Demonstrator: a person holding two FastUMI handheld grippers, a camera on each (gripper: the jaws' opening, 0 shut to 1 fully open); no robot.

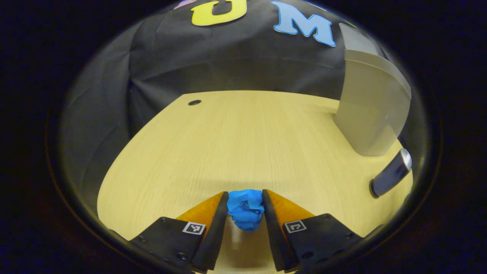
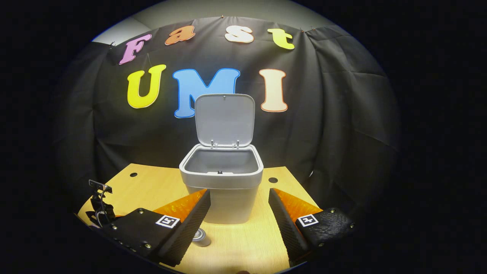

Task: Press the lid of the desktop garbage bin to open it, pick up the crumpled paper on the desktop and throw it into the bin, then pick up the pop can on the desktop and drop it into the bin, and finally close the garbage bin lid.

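A crumpled ball of blue paper (image 1: 245, 211) sits pinched between my left gripper's (image 1: 244, 194) two fingers, just above the pale wooden table (image 1: 236, 140). The grey bin (image 1: 371, 110) stands to the right of it, and a dark pop can (image 1: 392, 173) lies on its side in front of the bin. In the right gripper view the bin (image 2: 228, 205) faces me with its lid (image 2: 224, 120) standing upright and the inside bare. My right gripper (image 2: 239, 191) hovers open before the bin, holding nothing. The can's end (image 2: 201, 238) peeks out beside its left finger.
Black cloth closes off the back and sides of the booth. Small round holes (image 2: 272, 180) mark the tabletop near its far edge. A dark device with cables (image 2: 99, 205) shows at the table's left edge in the right gripper view.
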